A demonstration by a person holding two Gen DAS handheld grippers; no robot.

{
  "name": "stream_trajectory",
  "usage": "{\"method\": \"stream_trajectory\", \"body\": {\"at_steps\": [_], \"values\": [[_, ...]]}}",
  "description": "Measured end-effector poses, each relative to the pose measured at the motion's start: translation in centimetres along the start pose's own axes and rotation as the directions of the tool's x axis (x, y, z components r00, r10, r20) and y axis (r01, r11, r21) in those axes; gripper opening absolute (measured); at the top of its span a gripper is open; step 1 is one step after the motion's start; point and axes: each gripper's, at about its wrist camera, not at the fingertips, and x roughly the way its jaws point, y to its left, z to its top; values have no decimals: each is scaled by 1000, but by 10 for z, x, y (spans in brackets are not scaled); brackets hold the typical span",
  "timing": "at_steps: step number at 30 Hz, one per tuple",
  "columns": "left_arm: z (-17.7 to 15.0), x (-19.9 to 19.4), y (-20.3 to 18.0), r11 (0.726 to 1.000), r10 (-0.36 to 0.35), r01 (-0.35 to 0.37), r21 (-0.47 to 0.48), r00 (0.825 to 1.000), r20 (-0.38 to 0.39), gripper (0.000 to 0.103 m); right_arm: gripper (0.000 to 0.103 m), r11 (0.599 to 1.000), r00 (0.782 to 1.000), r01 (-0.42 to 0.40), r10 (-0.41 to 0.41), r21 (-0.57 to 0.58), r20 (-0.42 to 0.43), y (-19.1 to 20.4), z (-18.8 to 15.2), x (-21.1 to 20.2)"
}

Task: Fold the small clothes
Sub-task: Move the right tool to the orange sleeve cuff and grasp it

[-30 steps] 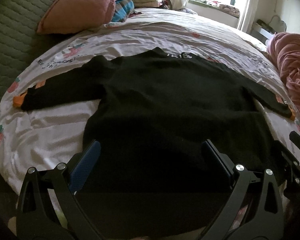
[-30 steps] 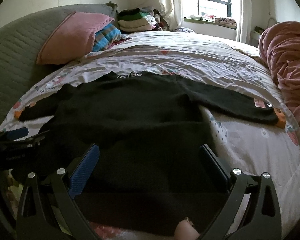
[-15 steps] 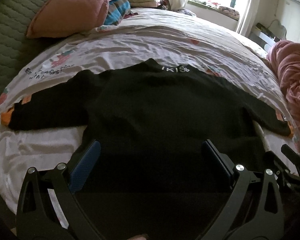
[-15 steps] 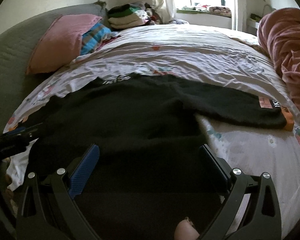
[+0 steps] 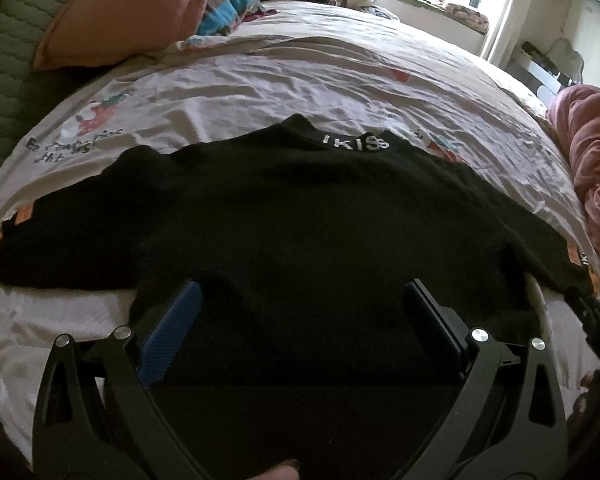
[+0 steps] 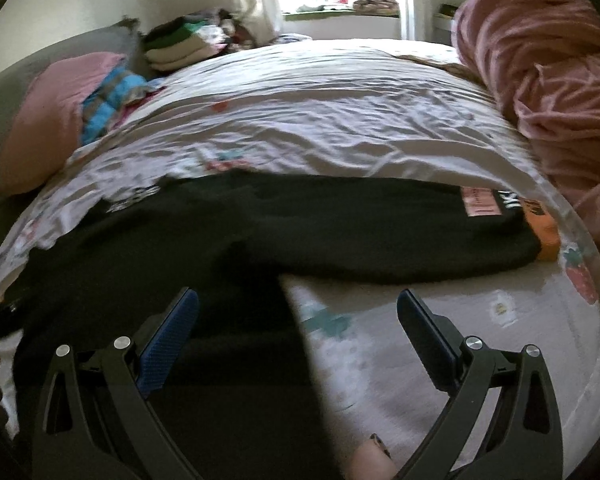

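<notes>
Both tools spread apart, empty | left tool [image 5: 300, 300] and right tool [image 6: 298, 308] over black sweater [image 5: 300, 220] | bedsheet [image 6: 320, 120]

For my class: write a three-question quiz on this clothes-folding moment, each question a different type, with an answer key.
1. True or false: the left gripper is shut on the black sweater.
2. Multiple choice: the white lettering on the sweater sits on its (A) collar, (B) hem, (C) chest.
3. Fill in: at the head of the bed, the pillow is ____ in colour.

Key
1. False; its jaws stand wide open, as do those of the right gripper.
2. A, the collar.
3. Pink.
</notes>
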Motion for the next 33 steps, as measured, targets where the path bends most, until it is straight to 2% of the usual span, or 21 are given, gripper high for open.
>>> {"method": "stream_trajectory", "body": {"at_steps": [7, 15, 20, 24, 28, 29, 31, 33], "values": [[7, 25, -12, 999, -11, 12, 34, 999, -50, 95, 99, 992, 996, 92, -90, 89, -27, -45, 11, 25], [19, 41, -18, 999, -9, 12, 45, 998, -58, 95, 99, 946, 983, 180, -160, 269, -95, -115, 16, 48], [28, 46, -17, 1000, -9, 11, 29, 999, -52, 95, 99, 892, 980, 184, -138, 413, -140, -158, 14, 64], [30, 48, -16, 1000, 5, -4, 24, 999, -48, 95, 99, 866, 985, 170, -131, 470, -115, -179, 18, 68], [32, 49, -12, 1000, 28, -27, 12, 999, -46, 95, 98, 834, 994, 108, -83, 541, -70, -201, 24, 72], [32, 47, -11, 1000, 27, -26, 7, 999, -42, 95, 97, 825, 996, 92, -73, 557, -56, -206, 25, 73], [33, 44, -11, 1000, 20, -20, -1, 999, -35, 95, 86, 802, 997, 70, -68, 593, -26, -218, 28, 73], [34, 40, -11, 1000, 12, -12, -10, 1000, -26, 95, 65, 790, 997, 68, -77, 610, -13, -227, 29, 73]]}}
